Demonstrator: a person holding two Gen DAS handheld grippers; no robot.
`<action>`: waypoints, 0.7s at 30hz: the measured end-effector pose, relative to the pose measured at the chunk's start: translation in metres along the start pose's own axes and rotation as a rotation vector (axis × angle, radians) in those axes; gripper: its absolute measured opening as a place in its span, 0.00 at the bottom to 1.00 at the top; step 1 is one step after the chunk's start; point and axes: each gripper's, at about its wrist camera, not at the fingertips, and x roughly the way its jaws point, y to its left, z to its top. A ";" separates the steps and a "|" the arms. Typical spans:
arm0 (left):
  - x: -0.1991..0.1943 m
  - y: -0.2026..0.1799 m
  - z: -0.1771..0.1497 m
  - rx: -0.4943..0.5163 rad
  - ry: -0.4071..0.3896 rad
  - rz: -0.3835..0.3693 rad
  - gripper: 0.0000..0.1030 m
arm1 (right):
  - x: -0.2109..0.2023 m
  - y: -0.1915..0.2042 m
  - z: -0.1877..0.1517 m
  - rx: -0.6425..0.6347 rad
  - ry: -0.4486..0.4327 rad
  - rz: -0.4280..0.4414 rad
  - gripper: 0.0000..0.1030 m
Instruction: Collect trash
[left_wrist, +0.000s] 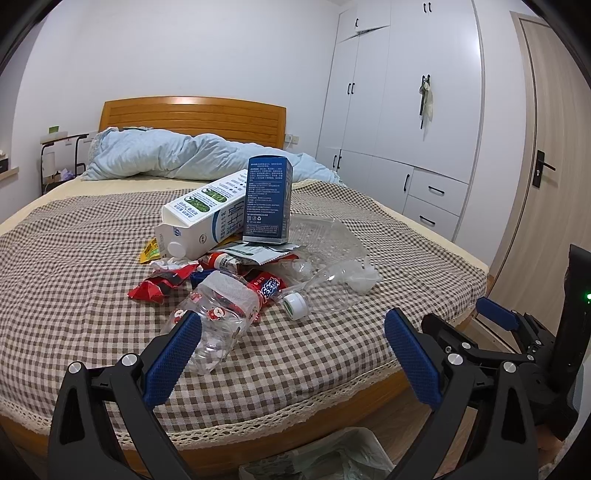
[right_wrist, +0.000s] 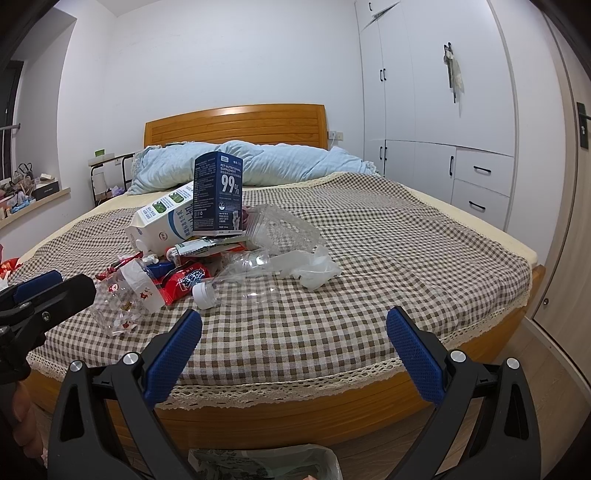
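A heap of trash lies on the checked bed cover (left_wrist: 74, 295). It holds a dark blue box (left_wrist: 267, 199) standing upright, a white milk carton (left_wrist: 199, 221) on its side, red wrappers (left_wrist: 159, 286), a clear tray (left_wrist: 325, 236) and a clear bottle with a white cap (left_wrist: 295, 304). A crushed clear bottle (left_wrist: 218, 317) lies nearest, just beyond the left finger of my left gripper (left_wrist: 292, 317), which is open and empty. My right gripper (right_wrist: 294, 315) is also open and empty, over the bed's foot, right of the heap (right_wrist: 207, 258).
A bin lined with a plastic bag (left_wrist: 332, 458) stands on the floor below both grippers, against the bed's wooden foot board (right_wrist: 295, 410). A blue duvet (left_wrist: 166, 155) lies at the headboard. White wardrobe (left_wrist: 406, 110) and a door (left_wrist: 535, 166) are to the right.
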 end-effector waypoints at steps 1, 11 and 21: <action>0.000 0.000 0.000 0.000 -0.001 0.001 0.93 | 0.000 0.000 0.000 0.000 0.000 0.002 0.94; 0.008 0.009 0.003 -0.057 -0.008 0.002 0.93 | 0.008 -0.003 0.001 0.008 -0.046 -0.016 0.94; 0.013 0.010 0.008 -0.058 -0.049 0.004 0.93 | 0.023 -0.014 0.019 0.051 -0.086 -0.007 0.94</action>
